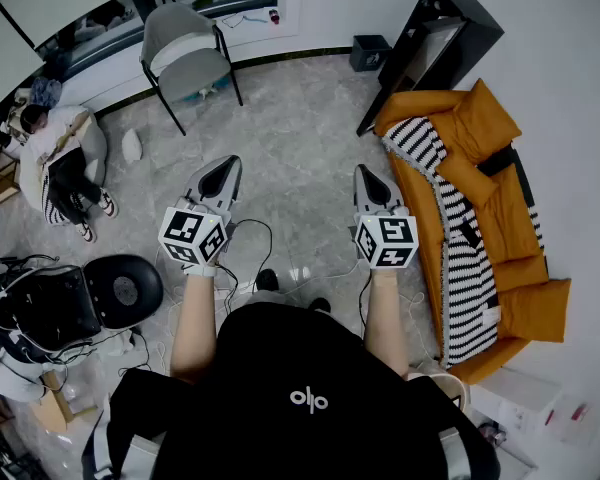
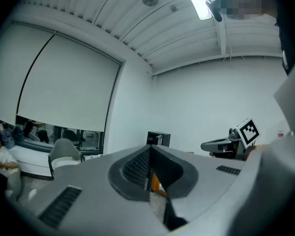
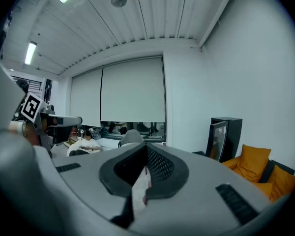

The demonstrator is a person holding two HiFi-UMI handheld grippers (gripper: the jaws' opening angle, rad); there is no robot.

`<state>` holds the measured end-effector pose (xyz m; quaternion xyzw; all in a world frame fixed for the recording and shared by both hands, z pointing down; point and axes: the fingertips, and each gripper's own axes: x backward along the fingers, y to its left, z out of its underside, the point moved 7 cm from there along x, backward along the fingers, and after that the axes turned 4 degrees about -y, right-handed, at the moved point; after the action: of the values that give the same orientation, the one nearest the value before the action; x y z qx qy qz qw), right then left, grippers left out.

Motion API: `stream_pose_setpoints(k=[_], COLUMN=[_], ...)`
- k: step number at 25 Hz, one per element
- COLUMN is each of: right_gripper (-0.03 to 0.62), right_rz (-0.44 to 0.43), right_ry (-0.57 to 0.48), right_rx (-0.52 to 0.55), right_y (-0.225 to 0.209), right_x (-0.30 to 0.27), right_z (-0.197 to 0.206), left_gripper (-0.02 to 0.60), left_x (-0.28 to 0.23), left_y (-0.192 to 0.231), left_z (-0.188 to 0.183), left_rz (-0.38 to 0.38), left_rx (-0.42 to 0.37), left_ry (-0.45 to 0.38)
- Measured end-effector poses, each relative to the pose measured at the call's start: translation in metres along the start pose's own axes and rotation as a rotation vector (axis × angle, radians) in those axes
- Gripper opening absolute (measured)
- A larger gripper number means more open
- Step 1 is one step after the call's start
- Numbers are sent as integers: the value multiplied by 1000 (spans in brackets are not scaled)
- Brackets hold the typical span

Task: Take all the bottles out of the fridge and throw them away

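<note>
Above floor (image 1: pixel 300 138), left claw (image 1: pixel 226 167), right claw (image 1: pixel 364 175) both closed, empty; fridge (image 1: pixel 450 28) door open, contents unseen.

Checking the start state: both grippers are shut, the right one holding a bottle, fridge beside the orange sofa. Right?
Not quite. The right gripper holds nothing: the right gripper view shows its jaws together, no bottle between them. The left gripper is shut too, and the fridge stands beside the orange sofa.
</note>
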<state>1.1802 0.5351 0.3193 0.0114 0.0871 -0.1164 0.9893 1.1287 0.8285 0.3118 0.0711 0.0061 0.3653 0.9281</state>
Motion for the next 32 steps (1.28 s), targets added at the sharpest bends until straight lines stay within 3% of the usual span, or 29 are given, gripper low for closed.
stream_pose_setpoints(k=[10, 16, 21, 27, 32], right_gripper=[2, 2, 2, 2, 2], right_rz=[38, 49, 46, 30, -8], right_ry=[17, 39, 43, 43, 35], right_rx=[-14, -34, -44, -45, -18], right_y=[38, 36, 15, -5, -58], right_x=[-49, -78, -130, -230, -297], right_z=[6, 14, 20, 0, 15], left_gripper=[5, 6, 5, 6, 6], left_x=[4, -14, -52, -115, -185], left_y=[69, 96, 124, 192, 217], left_z=[3, 18, 29, 21, 50], left_rz=[37, 43, 41, 38, 8], left_rx=[19, 27, 15, 3, -16], left_ry=[12, 27, 46, 53, 53])
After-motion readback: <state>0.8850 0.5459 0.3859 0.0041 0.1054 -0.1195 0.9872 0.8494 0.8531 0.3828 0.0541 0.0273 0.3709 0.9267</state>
